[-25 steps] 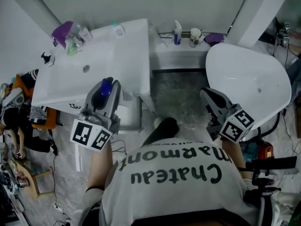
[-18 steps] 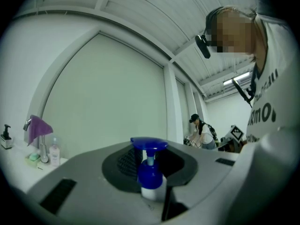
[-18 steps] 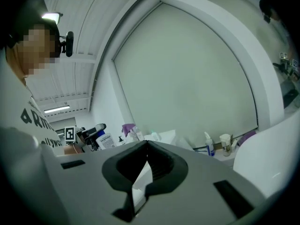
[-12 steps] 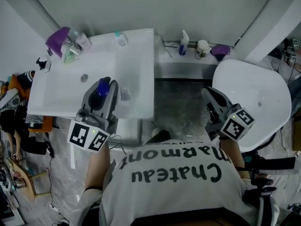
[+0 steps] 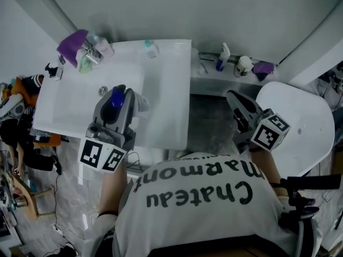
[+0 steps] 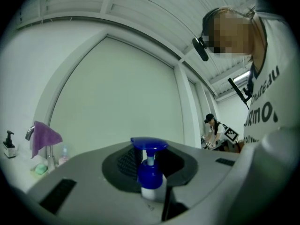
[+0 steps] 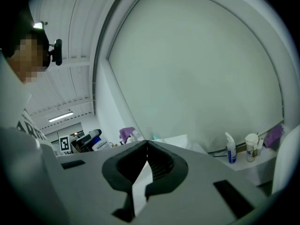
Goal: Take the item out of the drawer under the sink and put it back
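Note:
A white pump bottle with a blue cap (image 5: 117,97) is held upright in my left gripper (image 5: 120,96), above the front part of the white sink (image 5: 75,103). In the left gripper view the bottle (image 6: 149,171) stands between the grey jaws of the left gripper (image 6: 149,156), its blue pump head on top. My right gripper (image 5: 235,98) hangs to the right of the sink over the grey floor, jaws together and empty. In the right gripper view the tips of the right gripper (image 7: 146,142) meet. The drawer under the sink is hidden by the countertop.
A purple cloth (image 5: 73,39) hangs on the faucet at the sink's back left. A spray bottle (image 5: 222,58) and a jar (image 5: 243,66) stand on the ledge behind. A white rounded tub (image 5: 303,135) fills the right side. Clutter lies on the floor at far left.
The sink has slid right and down in the head view, so the held bottle now hangs over the basin. The drawer front seen earlier below the counter no longer shows.

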`<state>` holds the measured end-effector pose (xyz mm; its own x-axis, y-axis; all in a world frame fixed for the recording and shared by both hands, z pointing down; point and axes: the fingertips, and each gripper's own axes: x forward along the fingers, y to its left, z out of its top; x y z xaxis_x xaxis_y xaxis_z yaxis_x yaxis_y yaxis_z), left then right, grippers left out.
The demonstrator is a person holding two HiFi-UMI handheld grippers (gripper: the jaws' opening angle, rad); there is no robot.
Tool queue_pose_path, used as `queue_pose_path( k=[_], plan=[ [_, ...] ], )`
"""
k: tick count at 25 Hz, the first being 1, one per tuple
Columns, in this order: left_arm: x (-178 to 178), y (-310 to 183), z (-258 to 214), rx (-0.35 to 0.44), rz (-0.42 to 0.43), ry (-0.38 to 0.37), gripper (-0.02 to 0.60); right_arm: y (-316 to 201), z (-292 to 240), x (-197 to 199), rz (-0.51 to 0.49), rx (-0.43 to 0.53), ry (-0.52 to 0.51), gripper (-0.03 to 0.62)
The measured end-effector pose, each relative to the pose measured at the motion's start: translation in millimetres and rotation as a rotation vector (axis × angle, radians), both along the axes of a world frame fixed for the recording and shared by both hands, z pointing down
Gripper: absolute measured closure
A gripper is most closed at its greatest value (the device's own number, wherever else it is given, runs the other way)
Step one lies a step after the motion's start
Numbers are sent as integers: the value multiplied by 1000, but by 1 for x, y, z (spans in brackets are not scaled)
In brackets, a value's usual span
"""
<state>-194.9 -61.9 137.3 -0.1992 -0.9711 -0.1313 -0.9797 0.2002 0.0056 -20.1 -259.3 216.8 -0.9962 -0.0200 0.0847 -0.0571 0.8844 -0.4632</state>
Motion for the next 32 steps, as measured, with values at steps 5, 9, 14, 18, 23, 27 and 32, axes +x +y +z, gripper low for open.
queue_pose_path(
  k=[5,9,14,18,23,27,32],
  plan=[
    [-8,4,3,-4,-39,-9,499,6,4,-32,-86,-25,11,583],
    [-11,8,4,-10,-63,-13,500,17,5,-57,-161,-17,20,583],
    [-12,15,4,11,-126,11,499,33,6,-89,-263,7,39,583],
    [-22,5,15,-7,-180,9,499,38,17,-125,-381,1,52,583],
    [-39,3,20,-18,-293,34,499,42,32,-173,-522,-17,74,583],
    [-39,10,19,-13,-357,62,499,44,33,-187,-557,-57,93,583],
    [-49,0,25,-34,-417,65,499,31,38,-203,-635,-44,111,583]
  ],
)
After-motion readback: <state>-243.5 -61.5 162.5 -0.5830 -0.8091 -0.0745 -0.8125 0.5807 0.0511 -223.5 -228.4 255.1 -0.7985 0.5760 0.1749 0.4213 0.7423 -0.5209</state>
